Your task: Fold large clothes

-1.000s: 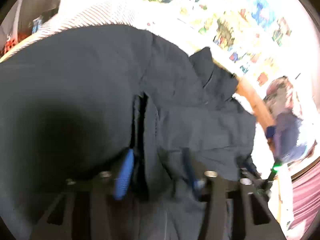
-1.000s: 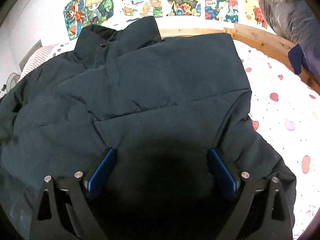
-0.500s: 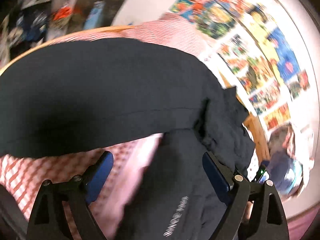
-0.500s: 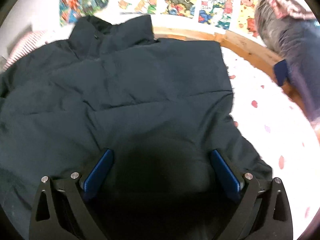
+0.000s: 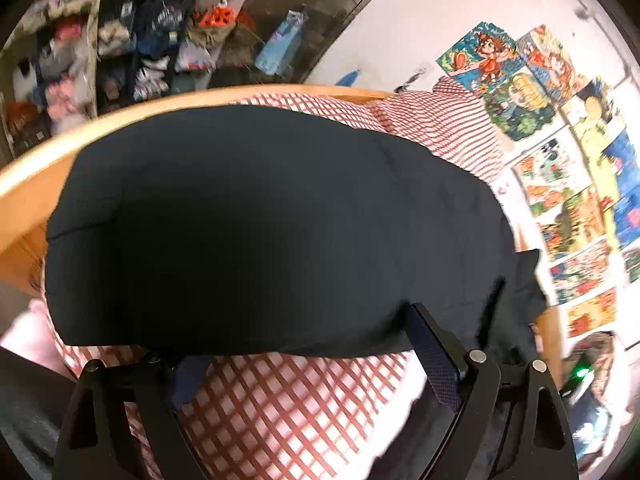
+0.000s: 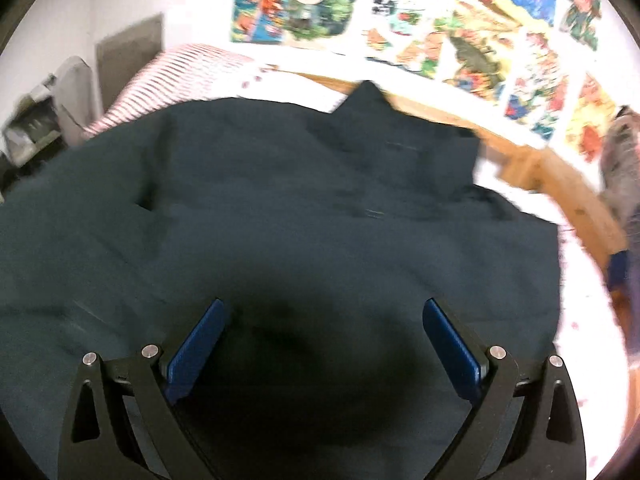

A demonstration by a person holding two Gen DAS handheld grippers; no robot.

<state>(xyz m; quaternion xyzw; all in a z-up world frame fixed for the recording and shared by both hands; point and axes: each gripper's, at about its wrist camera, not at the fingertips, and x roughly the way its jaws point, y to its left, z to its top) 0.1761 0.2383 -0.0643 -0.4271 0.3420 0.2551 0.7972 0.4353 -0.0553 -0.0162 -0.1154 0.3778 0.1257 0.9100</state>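
Lying across the bed, the dark navy padded jacket (image 6: 320, 216) is thick and matte, with soft quilted seams and a stiff collar (image 6: 372, 100) that points toward the head-side wooden rail (image 6: 560, 184) under the wall of bright cartoon posters (image 6: 460, 36).

In the left wrist view one puffy part of the jacket (image 5: 260, 232) bulges like a rounded cushion over a pink-and-white checked blanket (image 5: 280, 400), its far side near the curved wooden bed frame (image 5: 32, 176). The left claw (image 5: 312, 356) is spread wide and grips nothing; its right blue ribbed pad (image 5: 436, 364) sits just at the jacket's lower hem, and the left pad is mostly hidden beneath that hem.

The right claw (image 6: 324, 344) is released too, its two blue pads (image 6: 196, 344) wide apart with jacket fabric lying between and below them. Whether the pads touch the cloth cannot be told.

On the right edge of the bed, a white sheet (image 6: 584, 320) with small red spots shows bare beside the jacket. Toward the left corner, a red-striped pillow (image 6: 168, 76) lies just beyond the jacket's shoulder. Past the bed frame in the left view stand crowded shelves (image 5: 92, 48), blurred.
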